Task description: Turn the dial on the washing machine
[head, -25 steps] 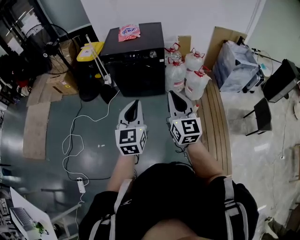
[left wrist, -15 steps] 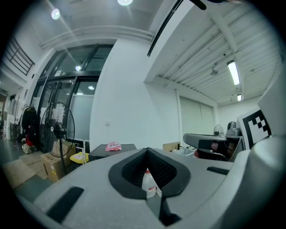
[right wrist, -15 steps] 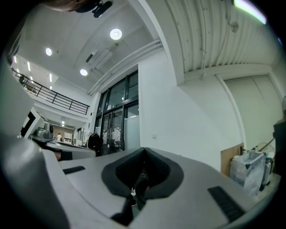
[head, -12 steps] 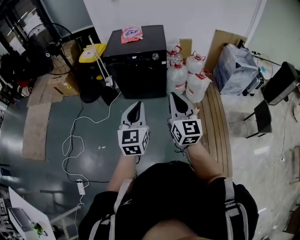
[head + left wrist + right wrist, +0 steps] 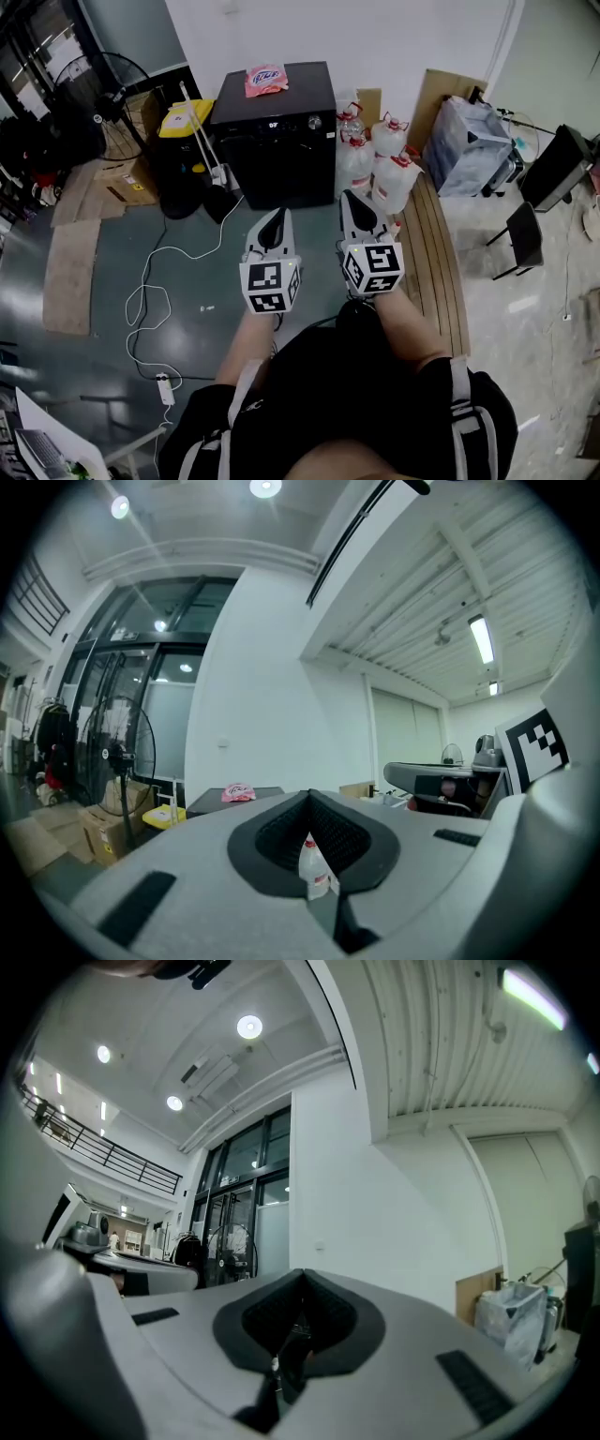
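The black washing machine (image 5: 277,141) stands against the white wall, with a small silver dial (image 5: 315,122) at the right of its control strip. A pink packet (image 5: 265,79) lies on its lid and shows in the left gripper view too (image 5: 238,792). My left gripper (image 5: 277,217) and right gripper (image 5: 352,200) are held side by side above the grey floor. Both point at the machine and stop well short of it. Each is shut with nothing held: in the left gripper view (image 5: 307,795) and the right gripper view (image 5: 300,1275) the jaws meet at the tip.
Several big water bottles (image 5: 384,155) stand right of the machine. A slatted wooden bench (image 5: 436,253) runs along the right. A yellow-lidded bin with a mop (image 5: 183,117), a fan (image 5: 84,84) and cardboard boxes (image 5: 122,178) stand left. A white cable (image 5: 150,281) trails over the floor.
The view has shifted a little: the washing machine sits slightly lower and more centred in the head view. Both grippers stay shut and side by side.
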